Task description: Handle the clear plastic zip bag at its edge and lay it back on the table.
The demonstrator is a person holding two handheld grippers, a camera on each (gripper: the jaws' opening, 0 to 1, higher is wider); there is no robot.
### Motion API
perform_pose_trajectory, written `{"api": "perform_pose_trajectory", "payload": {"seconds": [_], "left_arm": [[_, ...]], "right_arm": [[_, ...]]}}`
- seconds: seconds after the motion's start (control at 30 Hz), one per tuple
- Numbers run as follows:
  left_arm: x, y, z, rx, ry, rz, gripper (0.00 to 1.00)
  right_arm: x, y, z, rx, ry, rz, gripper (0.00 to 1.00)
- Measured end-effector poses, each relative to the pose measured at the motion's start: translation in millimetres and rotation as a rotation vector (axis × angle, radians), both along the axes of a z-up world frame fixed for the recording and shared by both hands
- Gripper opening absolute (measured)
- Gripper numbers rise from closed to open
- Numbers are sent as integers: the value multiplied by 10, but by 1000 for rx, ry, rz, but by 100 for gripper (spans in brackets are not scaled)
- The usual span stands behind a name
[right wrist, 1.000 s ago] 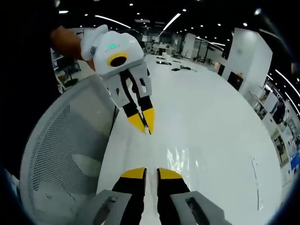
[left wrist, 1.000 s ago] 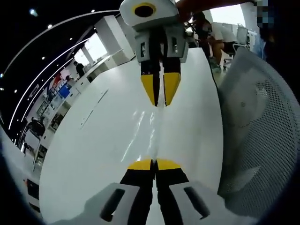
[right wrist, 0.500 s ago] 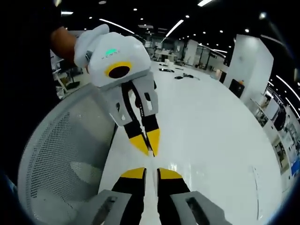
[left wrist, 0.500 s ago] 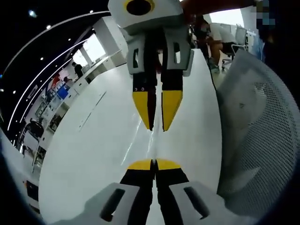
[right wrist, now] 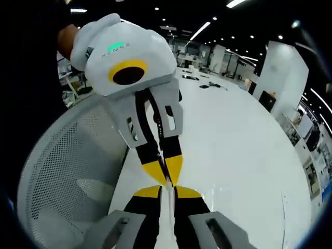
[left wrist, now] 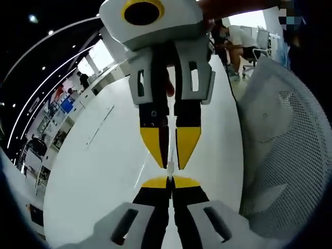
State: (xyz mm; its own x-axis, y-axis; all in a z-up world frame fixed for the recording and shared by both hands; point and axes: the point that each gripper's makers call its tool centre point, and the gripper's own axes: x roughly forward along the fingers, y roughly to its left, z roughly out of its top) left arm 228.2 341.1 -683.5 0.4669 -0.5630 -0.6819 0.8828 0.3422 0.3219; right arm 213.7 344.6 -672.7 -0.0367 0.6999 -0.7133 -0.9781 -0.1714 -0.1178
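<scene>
The clear plastic zip bag (left wrist: 169,155) shows as little more than a thin pale edge running between the two grippers, above the white table (left wrist: 93,171). In the left gripper view my left gripper (left wrist: 170,181) is shut on that edge. My right gripper (left wrist: 171,166) comes down from the top, its yellow tips almost touching mine, pinched on the same edge. In the right gripper view my right gripper (right wrist: 167,193) stands with a narrow slit between its jaws, and the left gripper (right wrist: 167,179) points at it tip to tip. Most of the bag's sheet is too clear to make out.
A white mesh chair back (left wrist: 280,145) stands close beside the table edge, also large in the right gripper view as the chair (right wrist: 62,176). The table (right wrist: 238,145) stretches far away, with small dark items (right wrist: 207,85) at its far end. People sit at the back (left wrist: 233,36).
The two grippers have come together, from well apart to nearly tip to tip. The glinting stretch of bag between them has shrunk to a thin edge.
</scene>
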Motion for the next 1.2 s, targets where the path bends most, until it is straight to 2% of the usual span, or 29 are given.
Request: {"api": "perform_pose_trajectory", "payload": {"seconds": [0.4, 0.63, 0.73, 0.97, 1.03, 1.07, 1.2], "left_arm": [[-21, -45, 6, 12, -2, -31, 0], [-47, -55, -9, 26, 5, -47, 0], [-52, -52, -6, 21, 10, -43, 2], [-77, -58, -27, 31, 18, -64, 0], [-85, -61, -39, 24, 36, -55, 0], [-104, -67, -52, 5, 69, -33, 0], [-107, -74, -62, -6, 77, -28, 0]], "right_arm": [[-6, -9, -70, -35, -34, 37, 1], [-36, -16, -94, -52, -32, 39, 0], [-24, -28, -135, -78, -52, 31, 0], [-49, -28, -167, -100, -27, 29, 0], [-53, -30, -178, -104, -23, 26, 0], [-62, -33, -183, -107, -21, 29, 0], [-76, -44, -200, -110, -14, 35, 0]]}}
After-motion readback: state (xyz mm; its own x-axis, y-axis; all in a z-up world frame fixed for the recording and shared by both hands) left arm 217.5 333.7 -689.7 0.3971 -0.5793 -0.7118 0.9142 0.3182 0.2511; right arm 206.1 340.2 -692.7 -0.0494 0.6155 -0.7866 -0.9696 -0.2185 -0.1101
